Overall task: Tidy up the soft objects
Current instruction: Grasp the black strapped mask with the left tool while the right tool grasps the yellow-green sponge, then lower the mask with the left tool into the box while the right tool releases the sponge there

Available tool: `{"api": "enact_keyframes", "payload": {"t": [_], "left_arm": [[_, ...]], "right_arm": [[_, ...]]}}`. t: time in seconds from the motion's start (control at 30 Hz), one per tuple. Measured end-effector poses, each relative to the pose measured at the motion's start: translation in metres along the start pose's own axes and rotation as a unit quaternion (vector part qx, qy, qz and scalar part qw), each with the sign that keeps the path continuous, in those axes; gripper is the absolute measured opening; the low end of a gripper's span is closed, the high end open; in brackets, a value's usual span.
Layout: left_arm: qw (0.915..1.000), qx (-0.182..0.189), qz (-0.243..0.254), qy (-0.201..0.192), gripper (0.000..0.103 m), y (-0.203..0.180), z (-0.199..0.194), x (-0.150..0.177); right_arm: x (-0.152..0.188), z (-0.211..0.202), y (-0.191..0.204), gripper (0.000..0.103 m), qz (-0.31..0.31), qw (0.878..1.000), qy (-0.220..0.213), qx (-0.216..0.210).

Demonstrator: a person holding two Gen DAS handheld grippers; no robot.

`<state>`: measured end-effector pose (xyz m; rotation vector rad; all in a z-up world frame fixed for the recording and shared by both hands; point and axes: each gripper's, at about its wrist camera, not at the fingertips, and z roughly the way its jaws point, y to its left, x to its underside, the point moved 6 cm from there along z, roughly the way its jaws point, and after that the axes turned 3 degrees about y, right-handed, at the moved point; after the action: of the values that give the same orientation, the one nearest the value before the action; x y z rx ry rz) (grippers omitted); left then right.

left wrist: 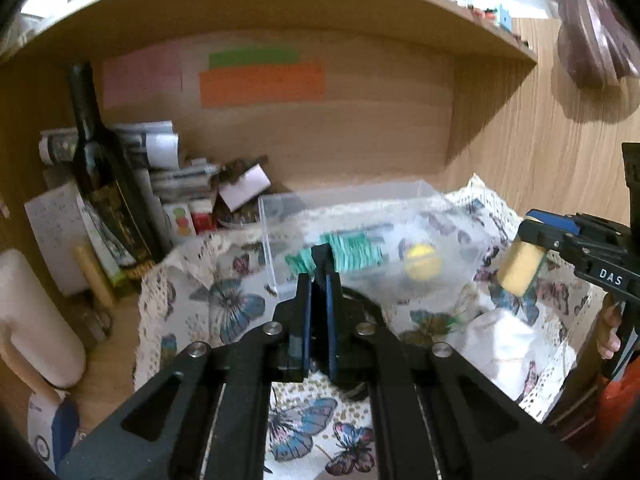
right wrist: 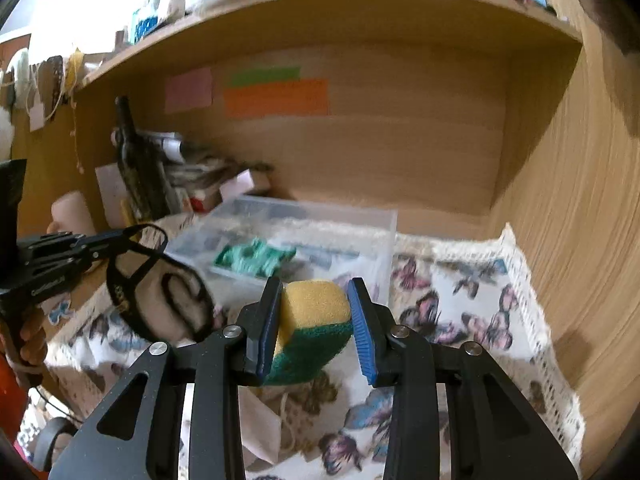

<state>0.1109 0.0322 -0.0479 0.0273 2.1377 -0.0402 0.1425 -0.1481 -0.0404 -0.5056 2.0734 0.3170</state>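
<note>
My right gripper (right wrist: 314, 320) is shut on a yellow and green sponge (right wrist: 310, 328) and holds it above the butterfly cloth; the sponge also shows in the left wrist view (left wrist: 520, 268). My left gripper (left wrist: 319, 276) is shut on the strap of a black-trimmed beige face mask (right wrist: 160, 292), which hangs from it to the left of the sponge. A clear plastic box (left wrist: 360, 216) stands beyond both grippers. Inside it lie a teal knitted piece (left wrist: 348, 252) and a yellow ball (left wrist: 422, 262).
The butterfly-print cloth (right wrist: 460, 300) covers the desk under a wooden shelf. A dark bottle (left wrist: 100, 176), stacked papers and small boxes (left wrist: 168, 168) crowd the back left. A white cylinder (left wrist: 32, 320) lies at far left. White fabric (left wrist: 504, 340) lies on the cloth at right.
</note>
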Motion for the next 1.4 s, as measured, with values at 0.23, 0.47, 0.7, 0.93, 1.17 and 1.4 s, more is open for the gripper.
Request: {"api": "enact_keyframes", "payload": {"t": [0.23,0.47,0.7,0.93,1.17,1.4], "left_arm": [[0.9996,-0.008,-0.004,-0.028,0.004,0.009,-0.006,-0.030],[0.9985,-0.017,-0.009,-0.052,0.003,0.016,-0.004,-0.064],[0.9957,-0.031,-0.018,-0.086,0.004,0.015,0.007,-0.096],[0.9951,-0.042,-0.016,-0.088,0.004,0.010,0.043,-0.097],[0.9993,-0.034,-0.011,-0.009,0.004,0.013,0.095,-0.065],[0.9988,-0.031,0.013,0.036,0.004,0.008,0.114,-0.038]], "right_arm": [[-0.025,0.005,-0.001,0.031,-0.003,1.000,-0.025,0.012],[-0.049,0.016,0.000,0.031,-0.012,0.999,-0.037,0.015],[-0.063,0.034,-0.001,0.031,-0.011,0.999,-0.035,0.019],[-0.056,0.070,-0.001,0.031,-0.002,1.000,0.005,0.002],[-0.044,0.104,0.010,0.031,-0.013,0.999,0.047,-0.008],[-0.032,0.127,0.022,0.031,-0.034,0.996,0.082,-0.013]]}}
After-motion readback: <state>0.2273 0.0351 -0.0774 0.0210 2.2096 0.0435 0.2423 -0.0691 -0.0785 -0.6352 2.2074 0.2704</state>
